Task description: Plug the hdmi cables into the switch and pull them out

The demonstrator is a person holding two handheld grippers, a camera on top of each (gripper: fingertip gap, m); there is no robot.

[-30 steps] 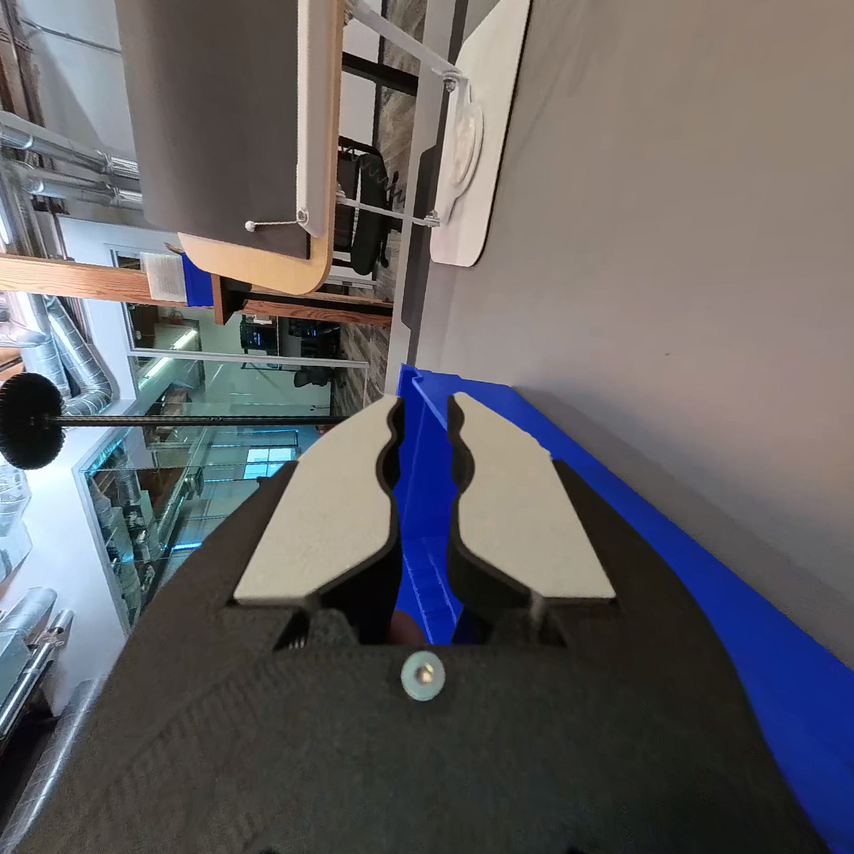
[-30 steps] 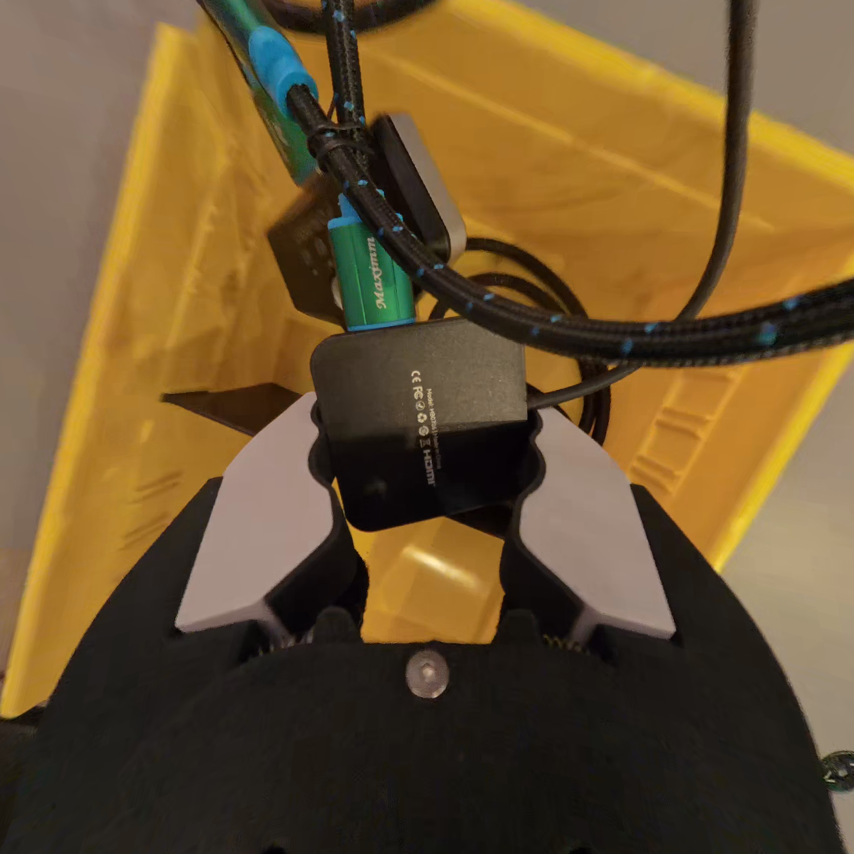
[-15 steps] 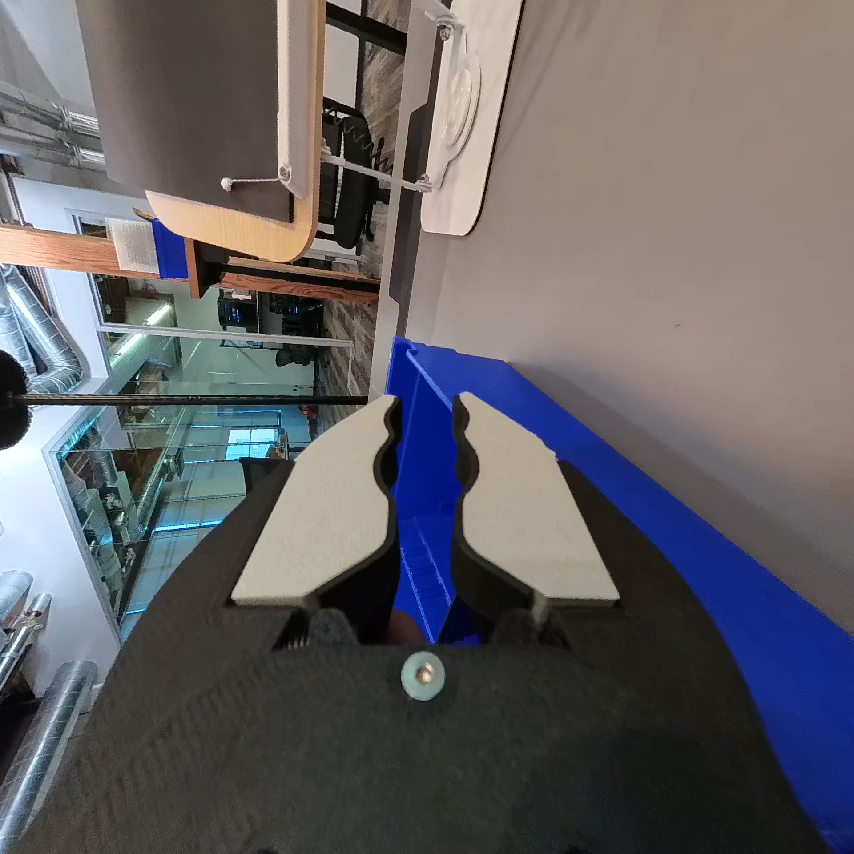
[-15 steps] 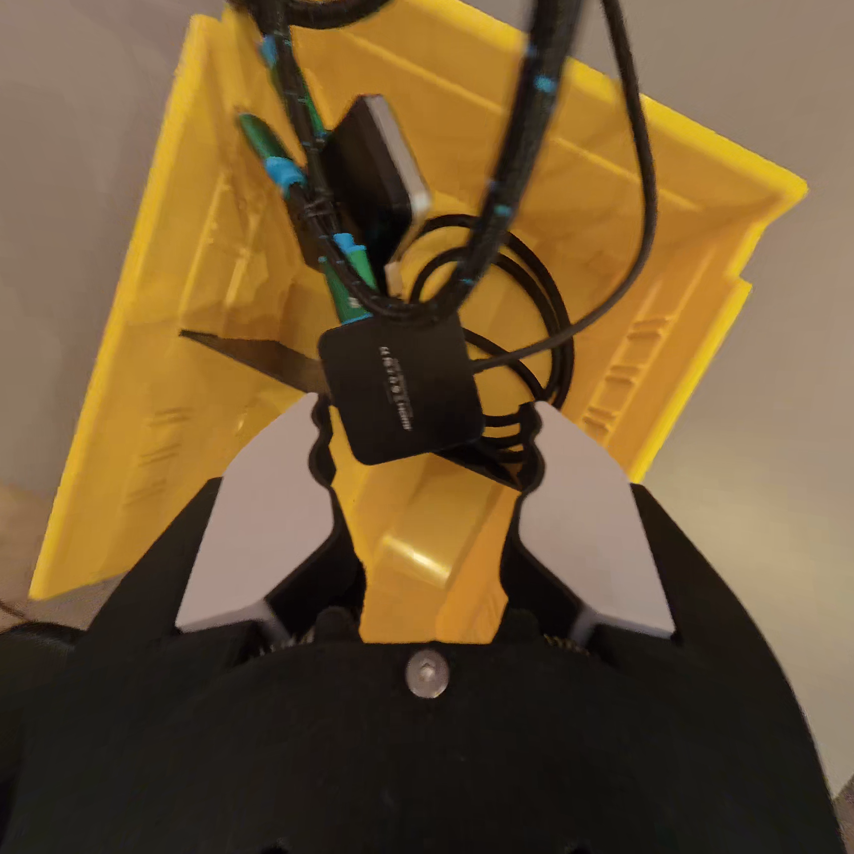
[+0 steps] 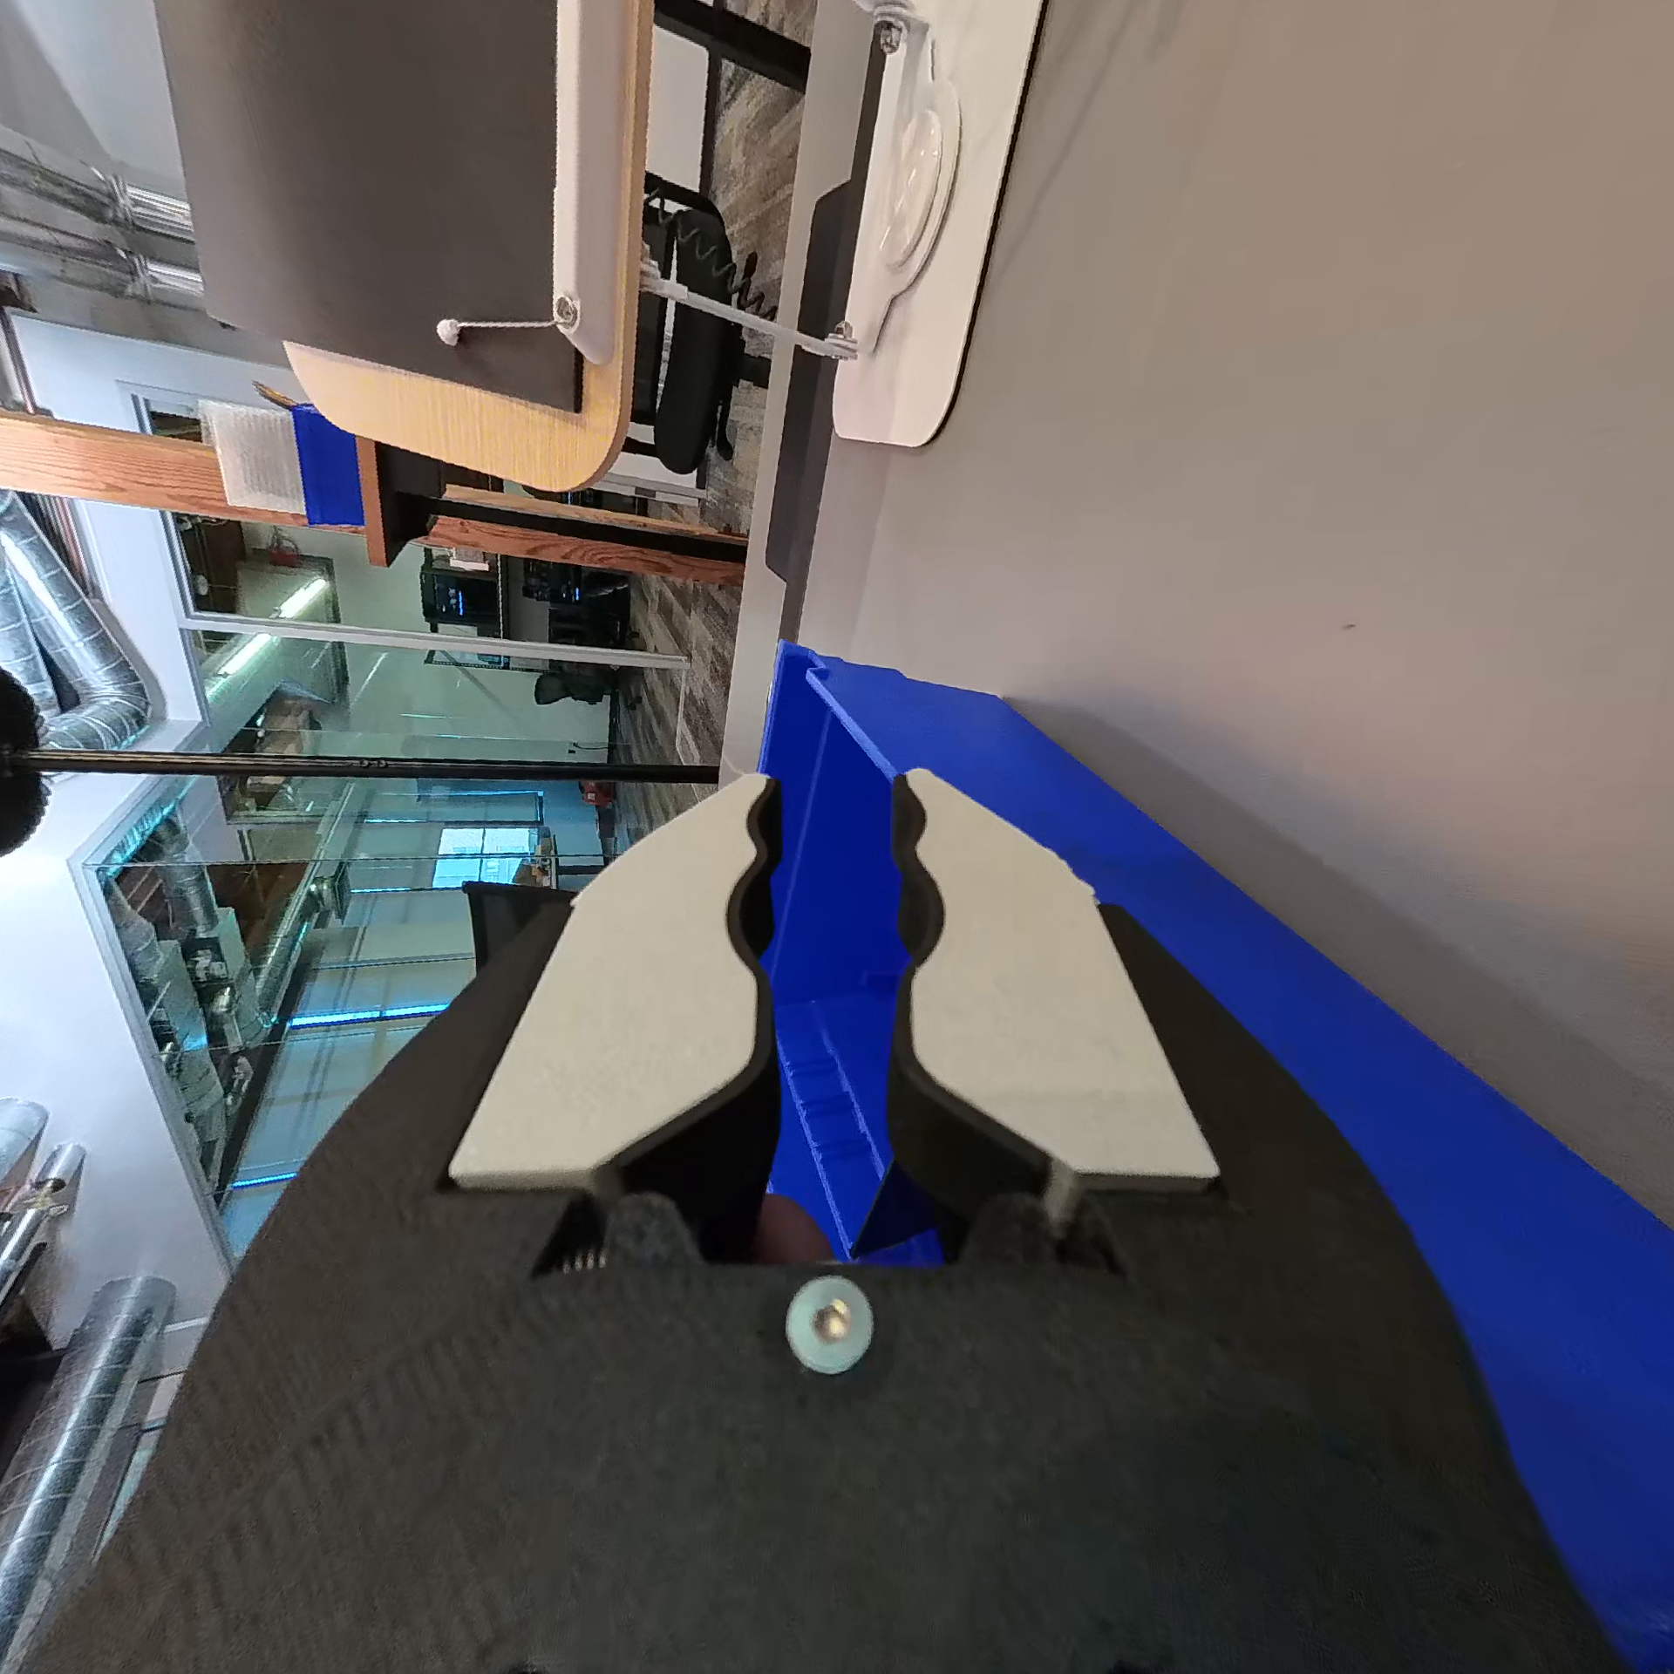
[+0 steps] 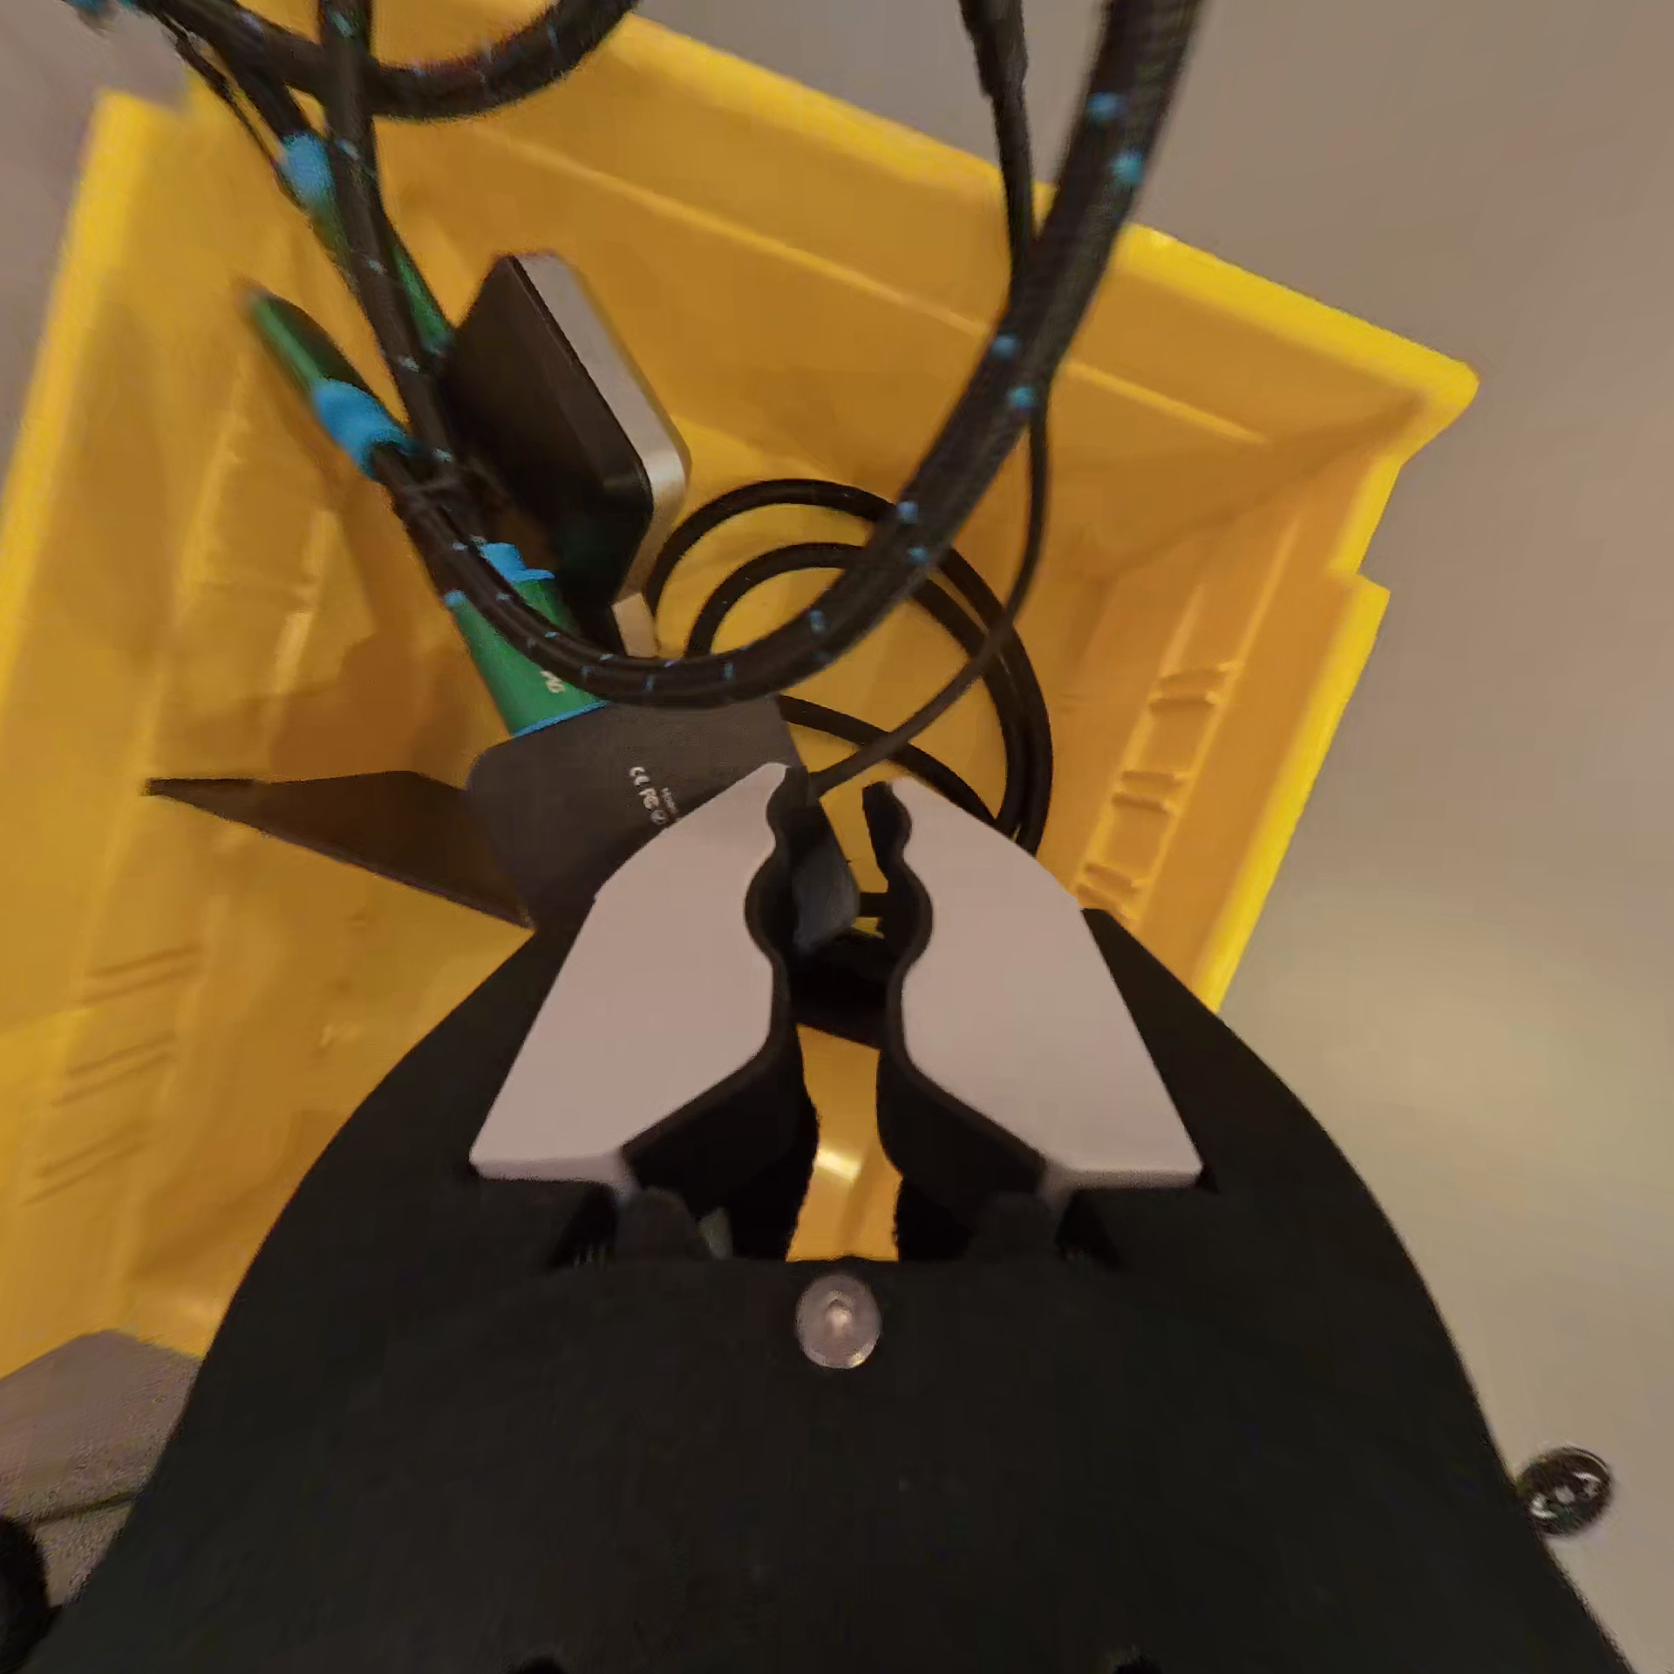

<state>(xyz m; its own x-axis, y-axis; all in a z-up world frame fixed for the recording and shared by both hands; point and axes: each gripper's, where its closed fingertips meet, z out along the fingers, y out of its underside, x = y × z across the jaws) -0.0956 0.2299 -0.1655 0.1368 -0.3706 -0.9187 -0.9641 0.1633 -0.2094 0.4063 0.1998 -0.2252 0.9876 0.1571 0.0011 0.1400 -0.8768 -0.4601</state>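
Note:
In the right wrist view, my right gripper [image 6: 835, 786] hangs over a yellow bin [image 6: 1178, 453]. Its jaws stand narrow on the right edge of a black HDMI switch [image 6: 616, 815]. A green HDMI plug [image 6: 525, 670] on a black braided cable [image 6: 996, 362] with blue flecks sits in the switch's far side. A second black box with a silver edge [image 6: 562, 426] and another green plug [image 6: 299, 344] dangle in the tangle behind. My left gripper [image 5: 832, 786] is slightly open, empty, beside a blue bin [image 5: 1268, 906].
A thin black cable coil [image 6: 1024, 688] lies in the yellow bin. The grey table [image 5: 1359, 362] carries a white board [image 5: 915, 226] at its far end. A small round black object [image 6: 1563, 1495] lies on the table at lower right. The left wrist view is turned sideways. My right fingertips sit around 50 centimeters from my left ones.
My right gripper let go of its wide hold across the switch, the switch slid forward and left, and the jaws closed narrow on its edge. The left gripper barely moved.

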